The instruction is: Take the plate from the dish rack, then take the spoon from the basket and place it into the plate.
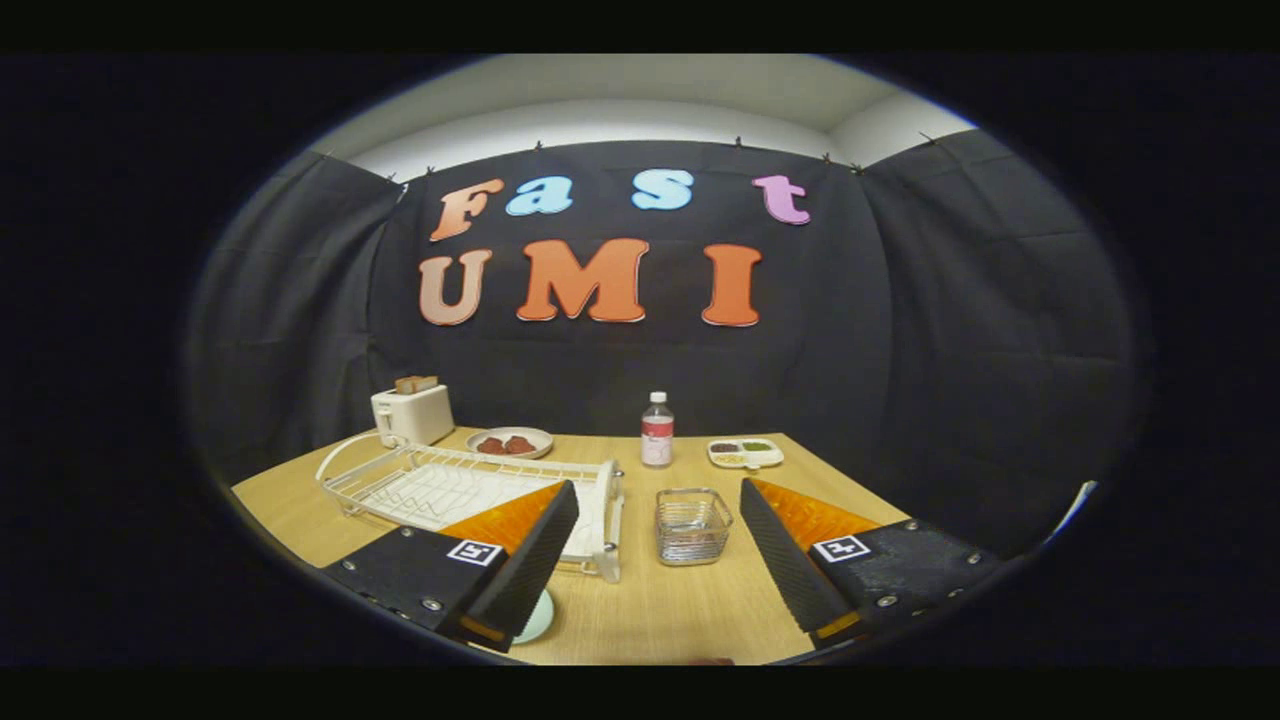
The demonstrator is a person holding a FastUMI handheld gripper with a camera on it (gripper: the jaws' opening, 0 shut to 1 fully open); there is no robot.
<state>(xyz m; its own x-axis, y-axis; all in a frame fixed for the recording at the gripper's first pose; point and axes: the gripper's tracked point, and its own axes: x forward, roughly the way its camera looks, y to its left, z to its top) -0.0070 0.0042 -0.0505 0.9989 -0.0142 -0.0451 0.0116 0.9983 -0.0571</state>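
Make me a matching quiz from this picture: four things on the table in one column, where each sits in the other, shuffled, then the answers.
Open tongs hover over the wooden table.

1. white toaster
2. clear plastic bottle
3. small wire basket
4. white wire dish rack

A. just ahead, between the fingers
B. far corner, behind the rack
C. partly behind one finger
D. beyond the basket, near the wall

1-B, 2-D, 3-A, 4-C

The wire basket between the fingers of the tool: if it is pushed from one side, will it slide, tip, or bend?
The wire basket is probably light, being thin open mesh, so it should slide easily on the smooth wooden table. It looks squat and wide-based, so tipping seems unlikely. The open tool might flex its thin wires slightly.
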